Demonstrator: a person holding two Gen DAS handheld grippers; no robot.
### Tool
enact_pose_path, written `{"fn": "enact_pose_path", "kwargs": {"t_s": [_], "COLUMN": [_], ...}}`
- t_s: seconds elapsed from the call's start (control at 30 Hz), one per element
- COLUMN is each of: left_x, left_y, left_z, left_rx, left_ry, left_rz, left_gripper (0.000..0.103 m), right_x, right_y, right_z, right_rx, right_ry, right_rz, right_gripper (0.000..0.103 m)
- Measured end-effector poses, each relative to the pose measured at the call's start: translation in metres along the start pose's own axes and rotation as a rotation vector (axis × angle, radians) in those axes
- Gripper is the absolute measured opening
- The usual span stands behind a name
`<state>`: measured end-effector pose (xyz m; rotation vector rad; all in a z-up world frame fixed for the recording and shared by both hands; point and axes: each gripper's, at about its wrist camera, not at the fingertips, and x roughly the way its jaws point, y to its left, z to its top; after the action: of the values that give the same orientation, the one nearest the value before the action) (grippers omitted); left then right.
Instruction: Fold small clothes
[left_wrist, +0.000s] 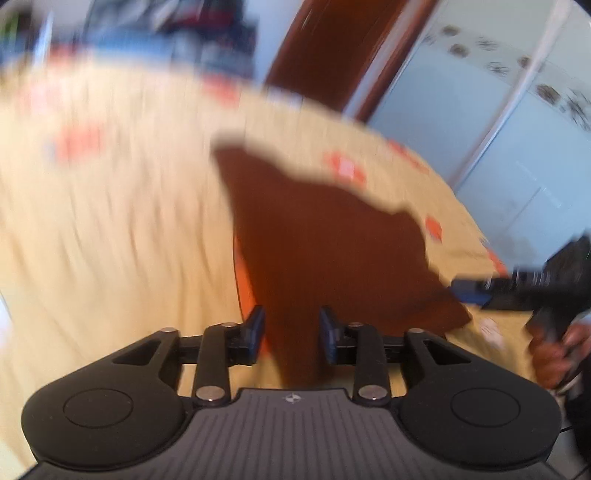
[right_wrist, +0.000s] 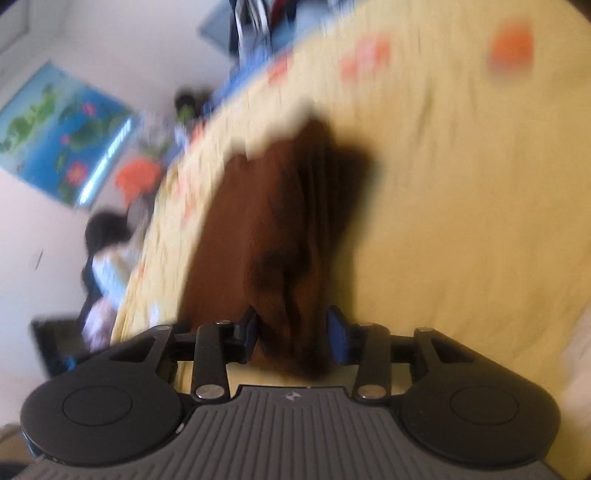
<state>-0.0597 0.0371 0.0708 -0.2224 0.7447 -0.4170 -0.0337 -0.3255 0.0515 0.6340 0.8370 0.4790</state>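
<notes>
A brown garment (left_wrist: 325, 236) lies over a yellow bedsheet (left_wrist: 110, 221). Cloth runs between the parted fingers of both the left tool (left_wrist: 291, 334) and right tool (right_wrist: 291, 332); whether either grips it I cannot tell.

Pretty bright room, everything's motion-blurred. Big pale yellow bedspread with orange-red square prints (left_wrist: 110, 192) fills most of both views. Behind it there's a dark reddish-brown wooden door (left_wrist: 332, 48) next to pale blue wardrobe panels with small dark floral decals (left_wrist: 461, 110). On the white wall (right_wrist: 110, 44) hangs a blue lotus-pond poster (right_wrist: 62, 129).
</notes>
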Motion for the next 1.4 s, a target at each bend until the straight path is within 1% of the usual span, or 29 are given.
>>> {"fn": "enact_pose_path", "kwargs": {"t_s": [0.03,0.07,0.1,0.13,0.17,0.2,0.23,0.27,0.3,0.33,0.37,0.43,0.5,0.57,0.63,0.7,0.73,0.77,0.8,0.87,0.9,0.97,1.03,1.1,1.17,1.23,1.3,1.37,1.4], "left_x": [-0.002,0.0,0.007,0.016,0.029,0.048,0.069,0.088,0.097,0.098,0.098,0.096,0.094,0.092,0.088,0.083,0.082,0.084,0.085,0.086,0.088,0.093,0.094,0.089,0.086,0.093,0.097,0.099,0.096], "left_y": [-0.01,-0.022,-0.033,-0.045,-0.055,-0.066,-0.072,-0.075,-0.077,-0.078,-0.078,-0.075,-0.071,-0.066,-0.062,-0.058,-0.058,-0.058,-0.06,-0.061,-0.062,-0.065,-0.071,-0.072,-0.07,-0.068,-0.071,-0.069,-0.068], "left_z": [0.005,0.01,0.014,0.016,0.017,0.014,0.012,0.006,-0.003,-0.012,-0.015,-0.01,-0.003,0.001,0.003,0.002,0.003,0.003,0.002,0.003,0.002,-0.001,-0.004,-0.003,-0.005,-0.008,-0.009,-0.006,-0.002], "left_rx": [0.046,0.084,0.121,0.16,0.201,0.245,0.273,0.299,0.342,0.388,0.398,0.377,0.344,0.307,0.262,0.239,0.249,0.258,0.264,0.283,0.308,0.347,0.379,0.38,0.365,0.369,0.384,0.382,0.369], "left_ry": [-0.046,-0.084,-0.099,-0.093,-0.072,-0.035,0.016,0.071,0.064,0.016,0.007,0.024,0.036,0.039,0.017,0.003,0.002,0.006,0.01,0.021,0.024,0.028,0.034,0.022,0.031,0.039,0.02,0.021,0.028], "left_rz": [0.015,0.017,0.013,0.009,0.011,0.023,0.052,0.086,0.106,0.11,0.105,0.087,0.063,0.037,0.018,0.016,0.027,0.037,0.038,0.047,0.059,0.081,0.108,0.123,0.122,0.136,0.144,0.14,0.136], "left_gripper": [0.059,0.076,0.08,0.079,0.079,0.079,0.079,0.078,0.079,0.079,0.079,0.079,0.082,0.087,0.094,0.096,0.097,0.098,0.103,0.103,0.103,0.103,0.103,0.103,0.103,0.103,0.103,0.103,0.103], "right_x": [-0.002,0.001,0.011,0.021,0.033,0.05,0.067,0.086,0.109,0.119,0.124,0.123,0.121,0.11,0.1,0.107,0.117,0.131,0.148,0.185,0.183,0.182,0.177,0.16,0.136,0.126,0.149,0.158,0.157], "right_y": [0.01,0.023,0.035,0.046,0.055,0.061,0.061,0.058,0.05,0.039,0.031,0.021,0.034,0.056,0.075,0.092,0.097,0.1,0.099,0.079,0.073,0.069,0.071,0.073,0.073,0.073,0.064,0.057,0.058], "right_z": [0.011,0.021,0.03,0.036,0.042,0.046,0.05,0.053,0.056,0.056,0.058,0.071,0.082,0.083,0.081,0.08,0.078,0.077,0.076,0.073,0.068,0.073,0.077,0.08,0.08,0.072,0.061,0.051,0.053], "right_rx": [-0.041,-0.093,-0.151,-0.207,-0.251,-0.282,-0.299,-0.311,-0.317,-0.342,-0.35,-0.292,-0.301,-0.33,-0.352,-0.393,-0.419,-0.441,-0.448,-0.426,-0.471,-0.44,-0.45,-0.398,-0.346,-0.333,-0.338,-0.437,-0.426], "right_ry": [-0.044,-0.067,-0.07,-0.066,-0.059,-0.045,-0.021,0.019,0.07,0.047,0.012,0.029,0.078,0.01,-0.063,-0.064,-0.042,-0.004,0.048,0.147,0.092,0.11,0.136,0.116,0.074,0.07,0.139,0.088,0.088], "right_rz": [-0.036,-0.064,-0.08,-0.098,-0.107,-0.108,-0.116,-0.148,-0.217,-0.236,-0.263,-0.253,-0.294,-0.294,-0.225,-0.167,-0.158,-0.167,-0.19,-0.251,-0.214,-0.179,-0.194,-0.231,-0.161,-0.11,-0.15,-0.137,-0.14], "right_gripper": [0.044,0.044,0.045,0.045,0.049,0.062,0.068,0.07,0.065,0.064,0.063,0.064,0.061,0.061,0.061,0.079,0.084,0.086,0.084,0.082,0.088,0.095,0.093,0.072,0.074,0.082,0.083,0.083,0.083]}}
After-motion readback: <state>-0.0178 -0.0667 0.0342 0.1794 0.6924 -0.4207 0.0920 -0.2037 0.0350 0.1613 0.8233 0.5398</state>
